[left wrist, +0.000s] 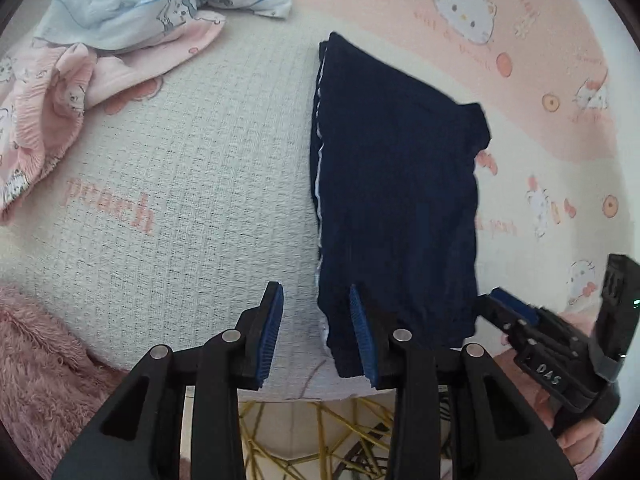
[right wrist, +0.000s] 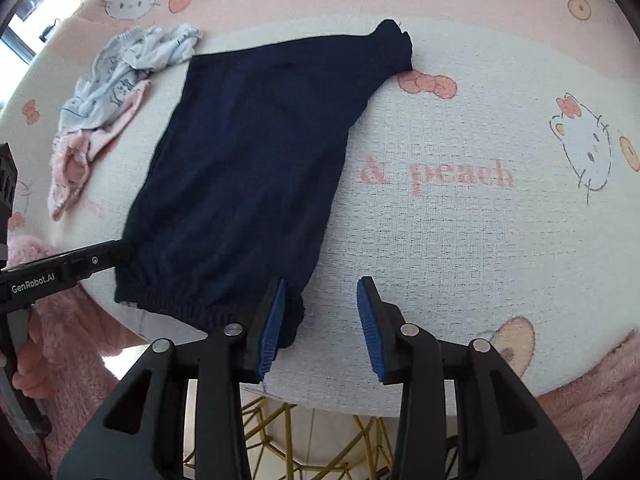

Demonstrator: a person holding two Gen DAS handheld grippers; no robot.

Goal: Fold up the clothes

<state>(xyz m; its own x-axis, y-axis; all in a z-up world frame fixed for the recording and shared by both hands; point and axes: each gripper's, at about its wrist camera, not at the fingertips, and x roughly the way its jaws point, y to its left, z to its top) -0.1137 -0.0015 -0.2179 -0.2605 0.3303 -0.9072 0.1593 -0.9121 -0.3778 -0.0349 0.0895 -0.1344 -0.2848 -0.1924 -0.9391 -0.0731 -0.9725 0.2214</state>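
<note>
Where the patterned cover (right wrist: 460, 216) spreads white and pink over the table, dark navy shorts (right wrist: 240, 168) lie flat on it, folded lengthwise into a long panel. Its elastic waistband (right wrist: 176, 300) sits at the near table edge, gathered into fine puckers; the far end narrows to a leg opening (right wrist: 396, 44) that sticks out to the right. In the left wrist view the same shorts (left wrist: 396, 184) show a thin white line along their left edge, where layers stack. A loose heap of pale blue and pink clothes (left wrist: 120, 36) lies at the far left of the cover, apart from the shorts; in the right wrist view this heap (right wrist: 116, 92) sits just beside the shorts' far left corner.

Left gripper (left wrist: 316, 332): tilted steeply down over the near edge, its jaws parted with nothing between them; the right pad (left wrist: 362, 332) overlaps the near left corner of the shorts in the view, though contact cannot be judged. Seen from the right wrist camera, the left gripper (right wrist: 100, 260) reaches in from the left beside the waistband, a hand (right wrist: 24, 364) on its handle.

Right gripper (right wrist: 320, 328): likewise tilted down, jaws parted and empty, the left pad (right wrist: 274, 328) over the waistband's right end, the other pad over bare cover. A fuzzy pink sleeve (right wrist: 588, 412) shows at the lower right. Below the table edge, gold wire legs (right wrist: 280, 432) are visible.
</note>
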